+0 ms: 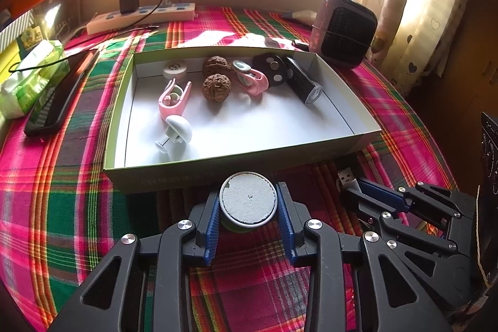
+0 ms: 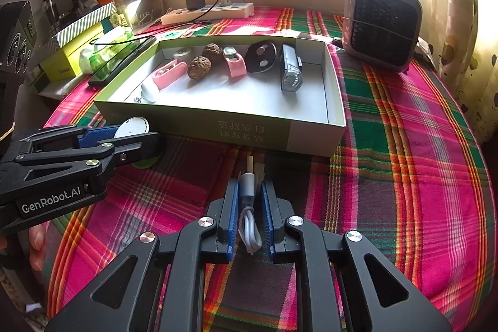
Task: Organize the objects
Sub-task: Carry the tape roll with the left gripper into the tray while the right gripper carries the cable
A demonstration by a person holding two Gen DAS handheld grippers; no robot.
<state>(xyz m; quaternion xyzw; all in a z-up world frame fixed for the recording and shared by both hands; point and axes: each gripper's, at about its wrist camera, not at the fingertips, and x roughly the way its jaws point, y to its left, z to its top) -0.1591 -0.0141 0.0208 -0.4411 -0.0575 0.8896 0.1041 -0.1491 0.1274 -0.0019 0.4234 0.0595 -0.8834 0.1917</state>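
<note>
My left gripper (image 1: 248, 201) is shut on a round grey-topped can (image 1: 248, 198) with a green base, just in front of the near wall of the shallow cardboard box (image 1: 218, 173). It also shows in the right wrist view (image 2: 132, 128). My right gripper (image 2: 250, 192) is shut on a white USB cable (image 2: 249, 201), plug forward, near the box (image 2: 258, 133). The box holds two walnuts (image 1: 216, 86), pink clips (image 1: 174, 98), a white mushroom-shaped piece (image 1: 177, 129), a black disc (image 1: 270, 70) and a black bike light (image 1: 303, 83).
A small heater (image 1: 344, 33) stands behind the box at right. A power strip with charger (image 1: 140, 14) lies at the back. A black phone (image 1: 59, 95), tissue pack (image 1: 28, 77) and boxes sit at left. The plaid cloth (image 2: 420, 176) covers the table.
</note>
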